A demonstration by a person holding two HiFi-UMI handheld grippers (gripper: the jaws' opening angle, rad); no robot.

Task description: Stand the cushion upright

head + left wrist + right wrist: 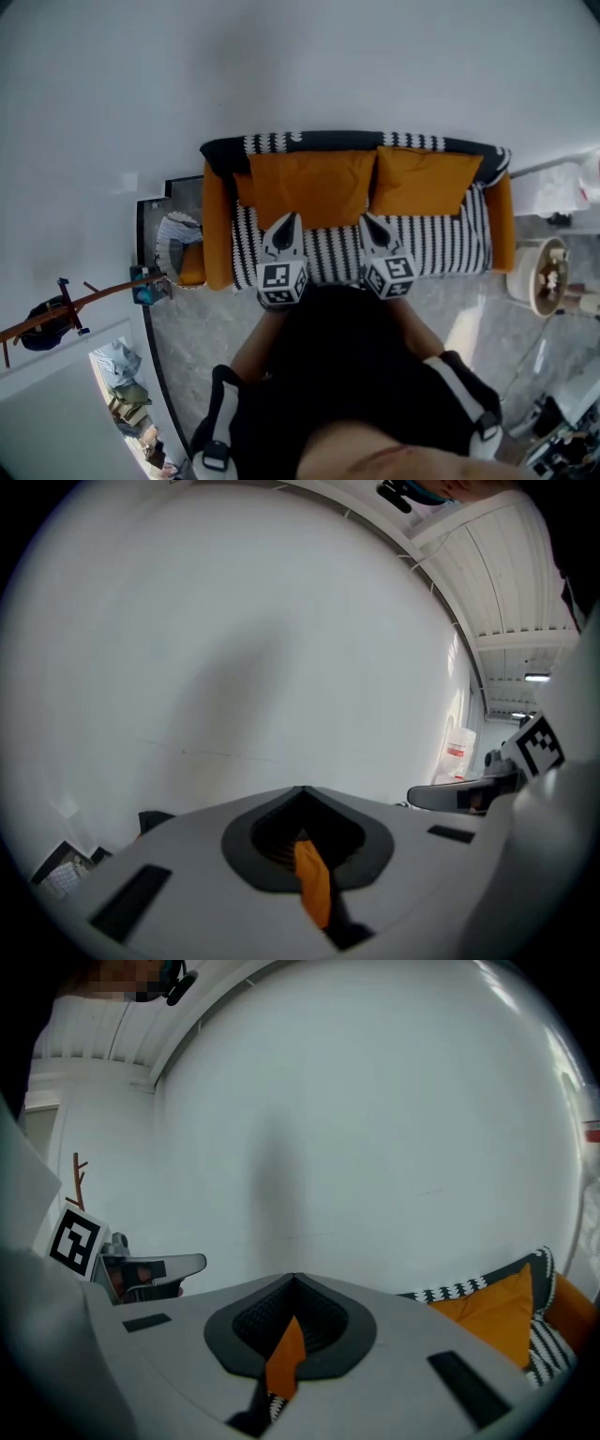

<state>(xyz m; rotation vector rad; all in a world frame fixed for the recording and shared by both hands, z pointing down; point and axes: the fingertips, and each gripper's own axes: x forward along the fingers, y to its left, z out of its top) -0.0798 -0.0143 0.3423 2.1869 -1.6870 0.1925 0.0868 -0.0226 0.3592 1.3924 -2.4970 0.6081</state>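
A large orange cushion (309, 186) leans against the backrest of a black-and-white striped sofa (441, 246) with orange arms. My left gripper (287, 221) is shut on the cushion's front edge near its left corner. My right gripper (367, 221) is shut on the same edge near its right corner. In the left gripper view a sliver of the orange cushion (312, 881) is pinched between the closed jaws of the left gripper (302, 794). The right gripper view shows the same orange cushion (284, 1358) nipped in the right gripper (293, 1283).
A second orange cushion (427, 180) (497, 1316) leans on the sofa's right half. A round side table (544, 277) stands right of the sofa, a round basket (178, 246) at its left arm, a coat stand (56, 314) farther left. A white wall rises behind.
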